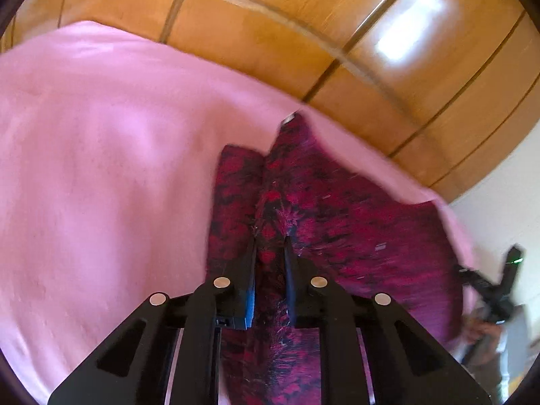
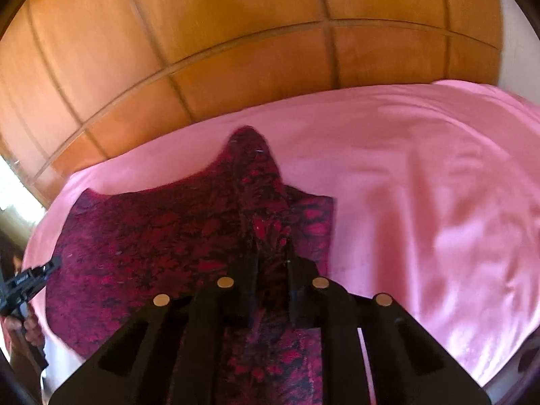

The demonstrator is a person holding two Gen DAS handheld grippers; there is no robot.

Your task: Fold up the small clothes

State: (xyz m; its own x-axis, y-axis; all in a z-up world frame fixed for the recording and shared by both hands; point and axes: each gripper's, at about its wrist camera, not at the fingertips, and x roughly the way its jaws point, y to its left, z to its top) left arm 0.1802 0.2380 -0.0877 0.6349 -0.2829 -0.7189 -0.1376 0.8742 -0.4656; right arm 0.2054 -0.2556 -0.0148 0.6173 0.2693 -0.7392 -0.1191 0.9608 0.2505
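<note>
Left wrist: 1 garment (image 1: 337, 202), 2 tools (image 1: 270, 246).

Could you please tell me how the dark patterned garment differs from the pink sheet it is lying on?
The garment is dark red with a black mottled pattern; the pink sheet is one plain colour. The garment covers only part of the bed, while the sheet spreads well beyond it. The garment is pinched up by the left gripper and right gripper; the sheet lies flat. Both are soft cloth.

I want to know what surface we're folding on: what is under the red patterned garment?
The red patterned garment lies on a pink sheet, which shows all around it. What the sheet itself covers is hidden. Wooden panelling stands behind.
</note>
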